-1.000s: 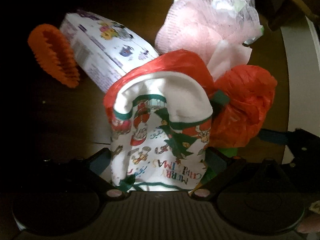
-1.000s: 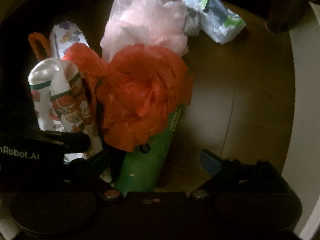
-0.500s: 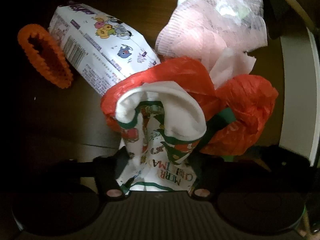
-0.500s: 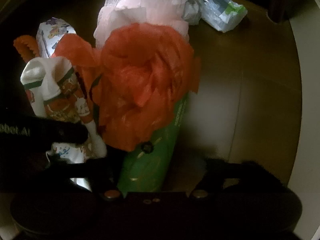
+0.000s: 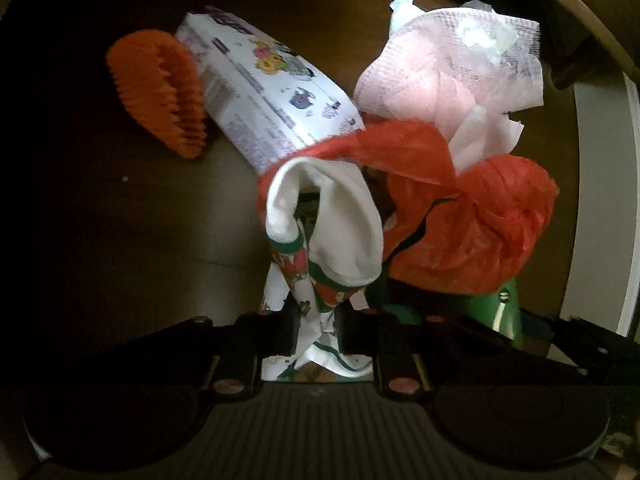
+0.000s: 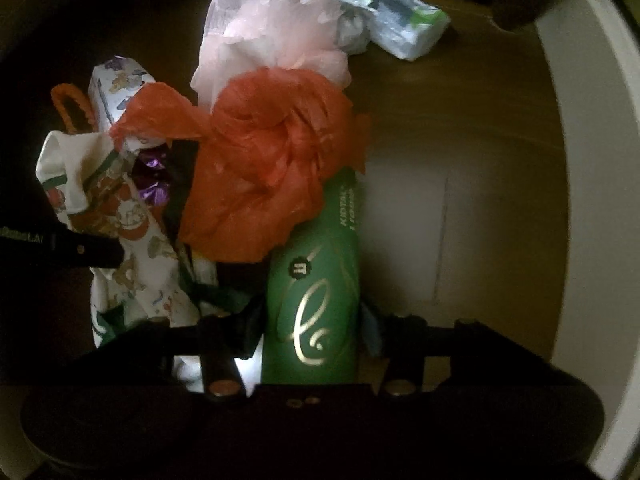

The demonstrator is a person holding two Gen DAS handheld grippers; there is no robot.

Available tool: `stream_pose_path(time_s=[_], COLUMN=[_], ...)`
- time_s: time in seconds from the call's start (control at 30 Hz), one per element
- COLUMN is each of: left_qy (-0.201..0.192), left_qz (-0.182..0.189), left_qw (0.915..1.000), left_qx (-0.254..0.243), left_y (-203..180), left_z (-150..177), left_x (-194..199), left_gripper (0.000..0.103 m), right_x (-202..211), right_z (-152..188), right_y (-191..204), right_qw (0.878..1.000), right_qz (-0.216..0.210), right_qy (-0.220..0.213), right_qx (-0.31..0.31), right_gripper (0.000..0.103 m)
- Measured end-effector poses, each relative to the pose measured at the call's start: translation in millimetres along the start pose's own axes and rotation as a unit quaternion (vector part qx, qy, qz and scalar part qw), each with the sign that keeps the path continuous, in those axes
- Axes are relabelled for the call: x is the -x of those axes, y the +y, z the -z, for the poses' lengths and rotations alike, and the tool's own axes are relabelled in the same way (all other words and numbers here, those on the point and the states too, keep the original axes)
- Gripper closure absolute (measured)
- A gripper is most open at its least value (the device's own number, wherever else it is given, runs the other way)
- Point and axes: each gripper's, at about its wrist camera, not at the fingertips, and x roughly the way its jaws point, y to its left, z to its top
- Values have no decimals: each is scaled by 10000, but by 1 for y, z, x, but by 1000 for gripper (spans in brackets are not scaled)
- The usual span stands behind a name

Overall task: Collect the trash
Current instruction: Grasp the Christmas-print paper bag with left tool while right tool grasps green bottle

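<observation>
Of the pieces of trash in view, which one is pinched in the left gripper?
The Christmas-print white wrapper, squeezed between the left gripper fingers. The green packet sits in the right gripper; the red bag is in neither.

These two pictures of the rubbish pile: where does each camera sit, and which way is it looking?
Left wrist view: sits on the left tongs, looking steeply down along them; they pinch a white Christmas-print cloth.
Right wrist view: sits on the right tongs, also looking down; they clamp a green printed packet, and the left tongs' black finger shows at the left edge.
Both share the crumpled red plastic bag and pink mesh wrap.
</observation>
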Motion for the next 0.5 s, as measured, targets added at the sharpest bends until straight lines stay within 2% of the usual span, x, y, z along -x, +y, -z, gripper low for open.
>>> stream_pose_path(time_s=[0.1, 0.23, 0.37, 0.5], left_qy=[-66, -74, -61, -148], left_qz=[32, 77, 195, 267], left_qw=[10000, 9999, 9998, 9994], left_qx=[-28, -28, 89, 158], left_y=[2, -6, -3, -6], left_z=[5, 14, 26, 35], left_x=[22, 50, 81, 131], left_gripper=[87, 87, 87, 87], right_x=[24, 59, 103, 157], right_z=[10, 21, 17, 15], right_y=[0, -2, 8, 20], right_qw=[9997, 9987, 9977, 9959], right_qz=[24, -147, -290, -413], right_qy=[-41, -133, -248, -475], right_qx=[-222, -471, -568, -642], right_gripper=[56, 56, 56, 56])
